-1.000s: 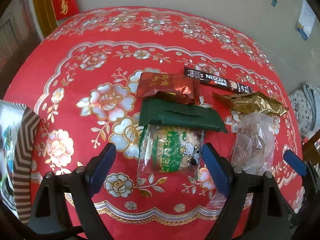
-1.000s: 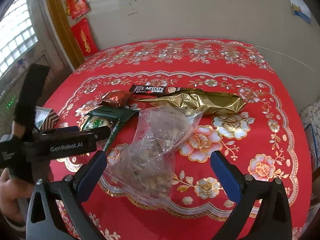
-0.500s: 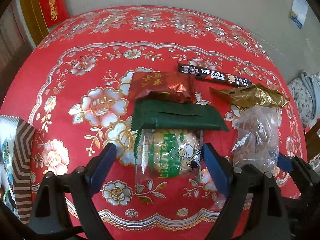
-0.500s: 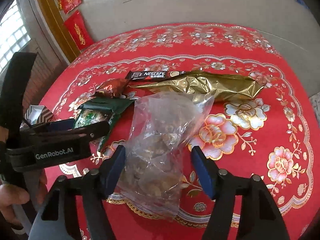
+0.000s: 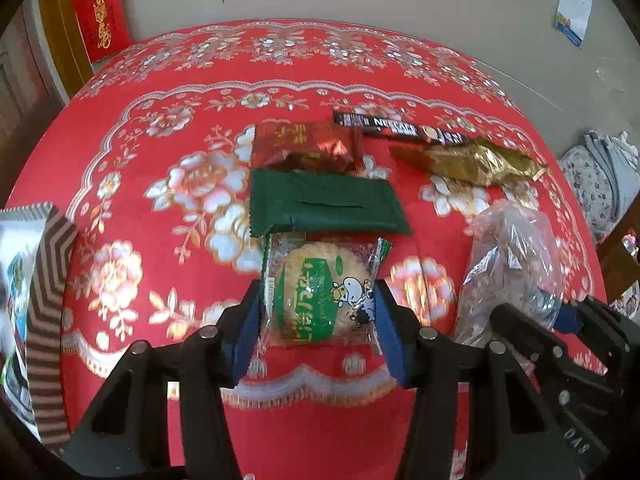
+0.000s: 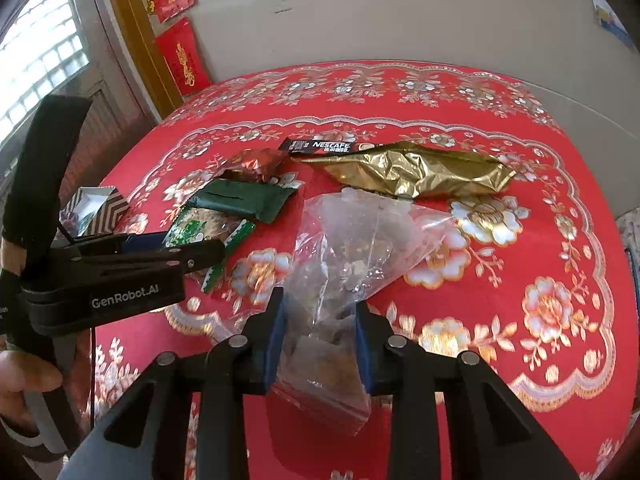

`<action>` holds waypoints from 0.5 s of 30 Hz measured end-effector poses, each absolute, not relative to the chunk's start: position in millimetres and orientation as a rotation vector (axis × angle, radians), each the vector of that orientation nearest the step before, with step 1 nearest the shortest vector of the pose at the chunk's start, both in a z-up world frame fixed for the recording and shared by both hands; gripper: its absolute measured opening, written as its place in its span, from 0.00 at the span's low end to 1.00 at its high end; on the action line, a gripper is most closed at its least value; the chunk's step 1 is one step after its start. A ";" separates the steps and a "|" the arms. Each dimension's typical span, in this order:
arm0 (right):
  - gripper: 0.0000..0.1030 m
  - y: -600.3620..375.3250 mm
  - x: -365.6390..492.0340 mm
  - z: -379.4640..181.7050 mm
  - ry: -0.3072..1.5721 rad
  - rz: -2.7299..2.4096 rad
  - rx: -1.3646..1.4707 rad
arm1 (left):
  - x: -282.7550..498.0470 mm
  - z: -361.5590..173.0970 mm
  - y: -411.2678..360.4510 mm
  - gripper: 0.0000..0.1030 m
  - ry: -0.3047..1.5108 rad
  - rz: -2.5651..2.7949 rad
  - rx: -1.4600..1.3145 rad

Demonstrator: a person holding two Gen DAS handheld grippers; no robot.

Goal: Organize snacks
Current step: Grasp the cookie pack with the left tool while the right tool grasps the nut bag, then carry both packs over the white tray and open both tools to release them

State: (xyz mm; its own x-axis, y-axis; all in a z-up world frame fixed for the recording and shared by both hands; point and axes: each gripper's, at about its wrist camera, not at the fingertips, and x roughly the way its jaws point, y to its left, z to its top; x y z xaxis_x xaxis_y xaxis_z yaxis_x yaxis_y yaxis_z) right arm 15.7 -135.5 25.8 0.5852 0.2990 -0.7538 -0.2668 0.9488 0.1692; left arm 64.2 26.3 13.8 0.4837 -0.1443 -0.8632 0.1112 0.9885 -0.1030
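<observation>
The left hand-held gripper point(image 5: 316, 320) is closing around the cracker pack point(image 5: 318, 294) lying flat on the desk point(image 5: 160, 128) just below the green packet point(image 5: 324, 206), its pads at the wrapper's side edges; squeezing further could crush the brittle cracker or only pinch loose film. The right hand-held gripper point(image 6: 320, 340) is closing on the clear bag point(image 6: 344, 264) near the desk's front edge, pads pressing its lower part. That slack plastic may slide out, or sag and spill when lifted.
</observation>
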 end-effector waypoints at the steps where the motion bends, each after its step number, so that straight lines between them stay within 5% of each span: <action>1: 0.30 -137.1 11.5 26.4 0.886 0.330 0.041 | 59.6 14.0 27.3 0.53 1.053 -0.158 -0.038; 15: 0.28 -135.5 -28.1 32.6 0.849 0.357 0.026 | 5.9 22.4 43.6 0.53 1.009 -0.147 -0.044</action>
